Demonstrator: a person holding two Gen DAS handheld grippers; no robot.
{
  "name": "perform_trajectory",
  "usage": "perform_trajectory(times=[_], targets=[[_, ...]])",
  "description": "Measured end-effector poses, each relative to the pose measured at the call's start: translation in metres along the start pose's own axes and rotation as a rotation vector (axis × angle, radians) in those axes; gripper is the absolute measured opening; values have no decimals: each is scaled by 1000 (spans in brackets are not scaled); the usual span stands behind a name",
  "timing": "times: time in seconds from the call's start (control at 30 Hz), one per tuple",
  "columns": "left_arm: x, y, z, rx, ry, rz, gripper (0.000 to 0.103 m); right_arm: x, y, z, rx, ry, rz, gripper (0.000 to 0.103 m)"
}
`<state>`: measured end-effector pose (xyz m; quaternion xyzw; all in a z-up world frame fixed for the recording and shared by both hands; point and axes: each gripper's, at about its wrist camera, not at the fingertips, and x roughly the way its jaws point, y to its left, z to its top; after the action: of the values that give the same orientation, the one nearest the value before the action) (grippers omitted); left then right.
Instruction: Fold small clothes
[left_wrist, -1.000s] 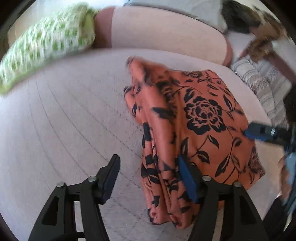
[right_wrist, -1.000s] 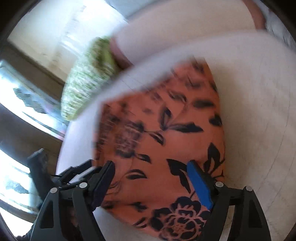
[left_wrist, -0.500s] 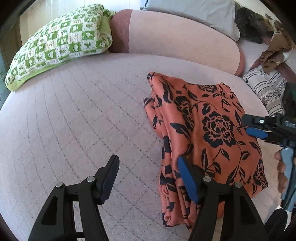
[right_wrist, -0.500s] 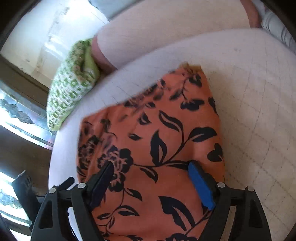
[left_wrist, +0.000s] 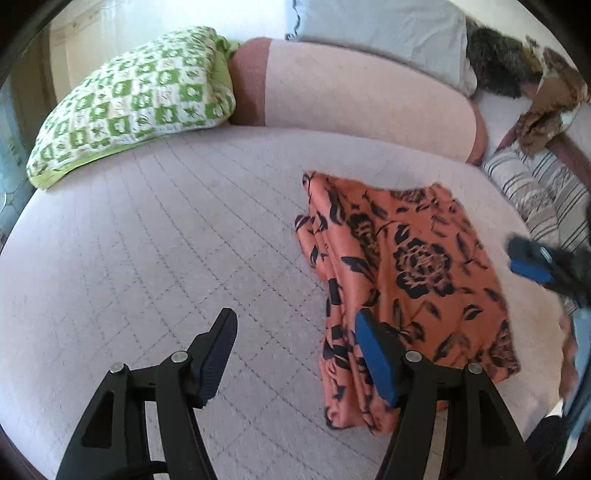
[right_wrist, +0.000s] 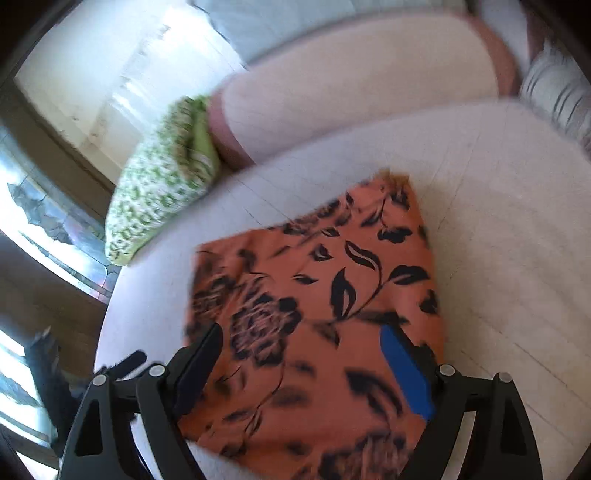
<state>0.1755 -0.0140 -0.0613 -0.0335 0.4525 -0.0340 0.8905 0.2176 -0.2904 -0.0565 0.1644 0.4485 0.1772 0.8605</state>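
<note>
An orange garment with black flowers (left_wrist: 406, 266) lies folded into a rough rectangle on the pale quilted bed (left_wrist: 147, 258), its left side bunched in loose folds. My left gripper (left_wrist: 295, 321) hovers open above the bed beside the garment's near left edge, its blue pad in front of the folds and nothing between the fingers. My right gripper (right_wrist: 301, 332) hangs over the garment (right_wrist: 314, 295). Its jaws are opening, the cloth lying flat below them and not pinched. The right gripper (left_wrist: 535, 266) also shows blurred at the garment's right side in the left wrist view.
A green-and-white pillow (left_wrist: 136, 99) and a pink bolster (left_wrist: 369, 96) line the back of the bed. A striped cloth (left_wrist: 535, 188) and a brown cloth (left_wrist: 546, 110) lie at the right. The bed's left edge drops toward a window (right_wrist: 44, 229).
Both grippers have lifted away from the garment, which now looks smaller and lies flat on the bed. The right jaws stand a little wider.
</note>
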Motion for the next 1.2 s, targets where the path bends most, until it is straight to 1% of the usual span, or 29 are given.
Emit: perform_trajectory(times=[0.07, 0.13, 0.2, 0.27, 0.3, 0.33, 0.37, 0.4, 0.43, 0.47, 0.5, 0.53, 0.57, 0.63, 0.67, 0.7, 0.8, 0.9, 1.07, 1.2], targets=[[-12, -1, -5, -3, -16, 4, 71, -30, 12, -19, -47, -33, -17, 89], [-28, -2, -12, -4, -34, 7, 72, -65, 17, -40, -74, -58, -36, 89], [-48, -4, -23, -12, -57, 14, 75, -90, 31, -59, -108, -97, -78, 89], [-73, -10, -39, -14, -102, 29, 88, -103, 40, -71, -125, -138, -127, 93], [-83, -13, -47, -11, -125, 36, 89, -117, 44, -84, -132, -165, -163, 101], [-94, -16, -58, -3, -147, 39, 90, -119, 46, -88, -140, -170, -184, 103], [-103, -19, -70, 9, -163, 29, 93, -126, 49, -101, -158, -181, -222, 103], [-109, -21, -81, 18, -166, 29, 95, -128, 53, -111, -168, -188, -240, 103], [-111, -23, -88, 22, -156, 34, 95, -126, 54, -116, -175, -187, -254, 103], [-112, -25, -97, 26, -137, 36, 95, -123, 55, -126, -190, -171, -290, 103], [-112, -26, -104, 33, -121, 38, 95, -118, 54, -134, -205, -140, -320, 103], [-112, -27, -107, 38, -110, 45, 96, -114, 54, -137, -210, -120, -332, 103], [-112, -27, -111, 37, -94, 63, 95, -108, 53, -144, -215, -76, -352, 103], [-114, -26, -113, 23, -83, 88, 96, -104, 53, -150, -212, -32, -363, 103], [-116, -27, -114, 22, -86, 92, 96, -103, 56, -152, -213, -28, -357, 103], [-118, -28, -113, 26, -87, 98, 96, -103, 59, -155, -217, -32, -348, 103], [-127, -32, -113, 35, -105, 114, 96, -113, 68, -156, -243, -57, -356, 103], [-133, -37, -111, 38, -114, 119, 96, -122, 73, -156, -254, -80, -378, 103], [-138, -44, -108, 56, -144, 155, 96, -131, 77, -150, -267, -104, -407, 103], [-140, -45, -105, 52, -160, 140, 96, -136, 85, -146, -298, -140, -440, 103]])
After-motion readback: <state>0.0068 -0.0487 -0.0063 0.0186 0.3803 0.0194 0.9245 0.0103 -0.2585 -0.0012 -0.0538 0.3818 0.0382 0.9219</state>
